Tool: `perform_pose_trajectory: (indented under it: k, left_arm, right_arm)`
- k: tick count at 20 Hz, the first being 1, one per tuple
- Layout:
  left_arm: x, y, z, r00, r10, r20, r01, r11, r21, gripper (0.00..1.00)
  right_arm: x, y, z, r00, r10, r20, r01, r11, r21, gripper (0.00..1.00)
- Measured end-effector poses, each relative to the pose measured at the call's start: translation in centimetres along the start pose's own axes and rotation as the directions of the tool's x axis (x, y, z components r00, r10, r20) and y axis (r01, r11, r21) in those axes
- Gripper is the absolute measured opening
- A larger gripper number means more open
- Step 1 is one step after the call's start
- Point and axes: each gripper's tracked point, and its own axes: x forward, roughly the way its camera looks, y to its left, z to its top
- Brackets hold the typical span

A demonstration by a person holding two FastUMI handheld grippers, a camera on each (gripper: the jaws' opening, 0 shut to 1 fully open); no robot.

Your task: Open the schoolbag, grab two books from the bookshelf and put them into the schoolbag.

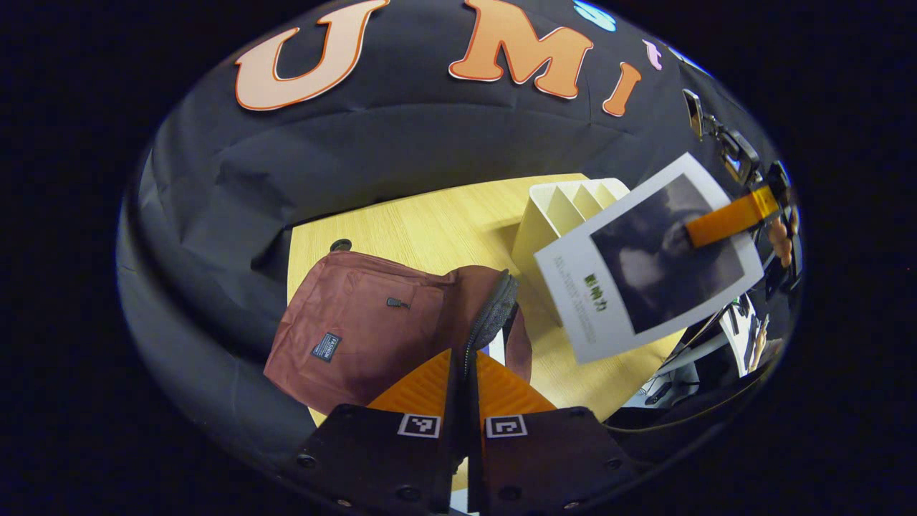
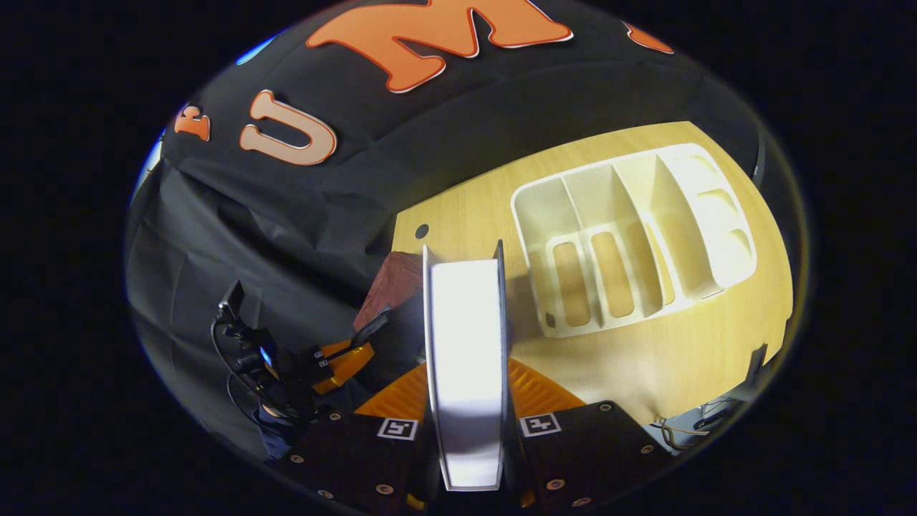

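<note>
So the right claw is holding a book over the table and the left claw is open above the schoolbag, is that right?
Not quite: the left claw is shut on the schoolbag flap, as the left gripper view shows. The right claw does hold a book over the table.

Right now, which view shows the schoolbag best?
The left gripper view: the maroon schoolbag lies flat on the table with its front, label and opened edge visible. The right gripper view catches just a maroon corner behind the held book.

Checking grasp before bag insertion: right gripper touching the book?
Touching. In the right gripper view, the book stands edge-on, clamped between both fingers of the right gripper; the left gripper view shows a finger across its cover.
</note>
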Motion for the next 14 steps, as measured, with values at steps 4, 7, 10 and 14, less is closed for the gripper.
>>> perform_pose_trajectory:
  k: [4,7,10,14]
  left_arm:
    - [-0.4,0.0,0.2,1.000,-0.027,0.003,0.027,0.999,-0.018,0.09]
    - [-0.7,0.0,0.7,0.999,-0.042,0.003,0.042,0.999,-0.016,0.09]
    - [-1.1,-0.1,1.3,0.999,-0.050,0.008,0.050,0.999,-0.014,0.09]
    - [-2.0,-0.6,2.1,0.998,-0.065,0.021,0.065,0.998,-0.001,0.09]
  right_arm:
    - [4.6,2.1,-2.6,0.998,0.051,-0.027,-0.050,0.998,0.040,0.37]
    - [8.6,3.1,-4.8,0.995,0.086,-0.049,-0.080,0.992,0.101,0.37]
    - [11.8,4.4,-6.4,0.991,0.130,-0.032,-0.123,0.977,0.175,0.37]
    - [15.0,5.3,-7.1,0.989,0.150,-0.006,-0.145,0.967,0.211,0.37]
